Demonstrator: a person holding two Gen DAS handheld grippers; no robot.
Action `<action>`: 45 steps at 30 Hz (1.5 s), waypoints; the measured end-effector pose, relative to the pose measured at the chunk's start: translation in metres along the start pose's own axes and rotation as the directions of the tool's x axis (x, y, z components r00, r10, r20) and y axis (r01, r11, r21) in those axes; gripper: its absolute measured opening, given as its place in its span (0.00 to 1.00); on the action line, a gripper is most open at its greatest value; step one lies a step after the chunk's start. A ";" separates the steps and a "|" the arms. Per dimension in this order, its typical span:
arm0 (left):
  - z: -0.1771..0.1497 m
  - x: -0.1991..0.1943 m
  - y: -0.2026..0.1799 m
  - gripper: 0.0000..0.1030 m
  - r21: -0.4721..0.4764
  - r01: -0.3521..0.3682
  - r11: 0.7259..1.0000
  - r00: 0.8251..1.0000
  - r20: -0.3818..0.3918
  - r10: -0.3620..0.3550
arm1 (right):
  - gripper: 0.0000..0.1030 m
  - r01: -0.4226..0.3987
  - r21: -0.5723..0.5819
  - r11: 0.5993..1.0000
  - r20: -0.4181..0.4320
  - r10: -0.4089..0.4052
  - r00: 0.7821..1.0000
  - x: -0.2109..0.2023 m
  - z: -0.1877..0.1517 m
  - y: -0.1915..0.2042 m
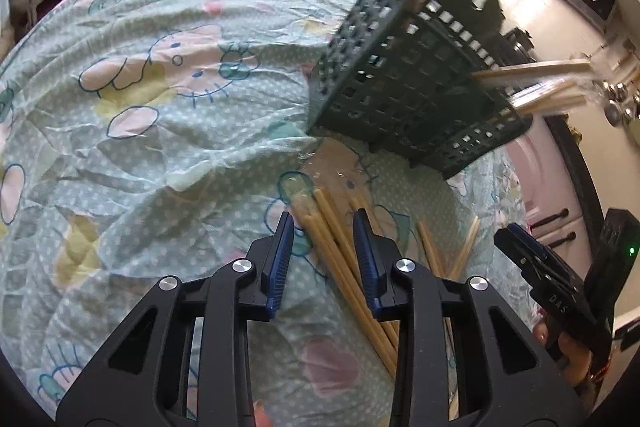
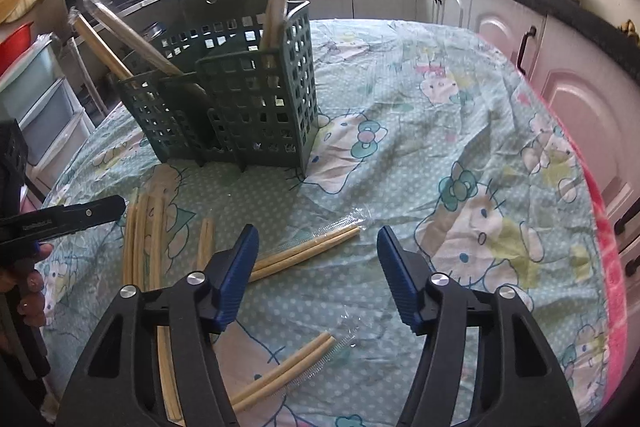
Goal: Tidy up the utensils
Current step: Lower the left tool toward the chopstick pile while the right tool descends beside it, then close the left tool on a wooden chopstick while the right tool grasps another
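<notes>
The left gripper (image 1: 324, 223) is straddling a bundle of bamboo chopsticks (image 1: 340, 247) on the tablecloth (image 1: 160, 127), jaws apart, seemingly not yet pinching. The right gripper (image 2: 316, 243) is hovering open, with one chopstick pair (image 2: 308, 247) at its twelve o'clock. Farther off, at eleven o'clock, the green utensil caddy (image 2: 240, 95) is standing.

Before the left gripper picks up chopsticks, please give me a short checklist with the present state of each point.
1. Chopstick bundle lies between the left gripper fingers: ok.
2. Pads pressing on the bundle: not ok, gaps show on both sides.
3. Right gripper empty and open: ok.
4. Green utensil holder upright on the tablecloth: ok.
5. Free room in the holder's compartments: cannot tell.
</notes>
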State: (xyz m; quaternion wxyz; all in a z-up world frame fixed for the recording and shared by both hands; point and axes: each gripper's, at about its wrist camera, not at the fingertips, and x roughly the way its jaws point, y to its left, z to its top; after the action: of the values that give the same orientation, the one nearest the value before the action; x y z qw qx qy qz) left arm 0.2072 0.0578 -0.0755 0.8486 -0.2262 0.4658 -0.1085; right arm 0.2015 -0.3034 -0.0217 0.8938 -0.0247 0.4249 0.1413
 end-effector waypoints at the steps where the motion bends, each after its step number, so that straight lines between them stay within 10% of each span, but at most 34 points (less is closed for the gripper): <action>1: 0.001 0.001 0.002 0.22 -0.009 0.000 1.000 1.000 -0.004 0.000 | 0.55 0.000 0.000 1.000 -0.002 0.000 1.000 0.001 0.001 0.000; 25: 0.021 0.019 0.019 0.12 -0.047 -0.003 0.999 1.000 -0.027 0.002 | 0.33 -0.076 0.272 0.959 -0.158 0.122 0.980 0.048 0.013 -0.033; 45: 0.026 0.008 0.026 0.05 -0.063 0.038 0.997 0.999 0.000 -0.038 | 0.08 -0.123 0.259 0.958 -0.032 0.135 0.990 0.022 0.032 -0.031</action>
State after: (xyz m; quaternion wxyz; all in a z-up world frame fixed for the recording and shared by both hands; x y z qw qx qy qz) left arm 0.2324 0.0844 -0.0815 0.8385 -0.2613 0.4653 -0.1101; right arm 0.2472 -0.3230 -0.0203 0.8677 0.1152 0.4620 0.1427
